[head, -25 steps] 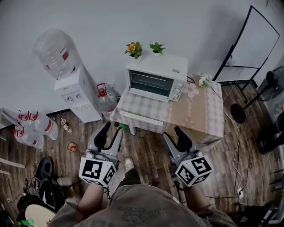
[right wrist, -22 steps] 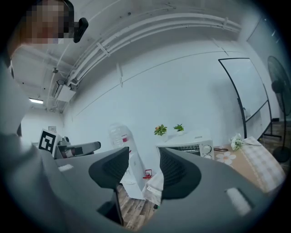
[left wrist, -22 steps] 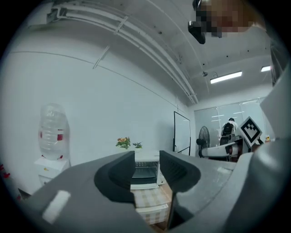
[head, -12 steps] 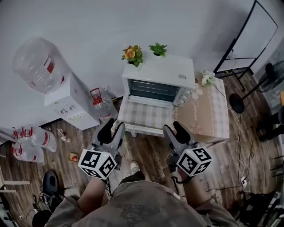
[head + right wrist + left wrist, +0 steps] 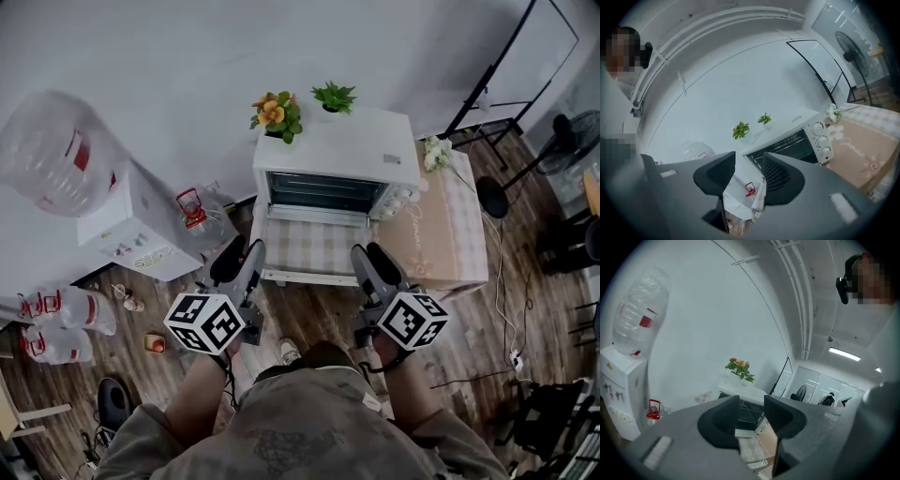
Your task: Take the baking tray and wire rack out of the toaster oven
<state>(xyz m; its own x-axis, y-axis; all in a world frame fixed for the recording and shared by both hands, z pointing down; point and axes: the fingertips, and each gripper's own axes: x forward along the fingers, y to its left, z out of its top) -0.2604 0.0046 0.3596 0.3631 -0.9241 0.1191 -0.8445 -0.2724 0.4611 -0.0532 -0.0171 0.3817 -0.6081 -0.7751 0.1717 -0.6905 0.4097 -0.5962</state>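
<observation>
The left tongs (image 5: 241,261) and the right tongs (image 5: 373,264) are apart, holding nothing, before the open toaster oven (image 5: 333,178).

the checked tablecloth (image 5: 309,246) in front of the toaster oven (image 5: 333,155) lies bare, open to reach from the near side. potted plants (image 5: 277,112) stand on the oven's far top edge, white flowers (image 5: 433,155) just right of it, and a water dispenser (image 5: 127,230) to the left.
</observation>
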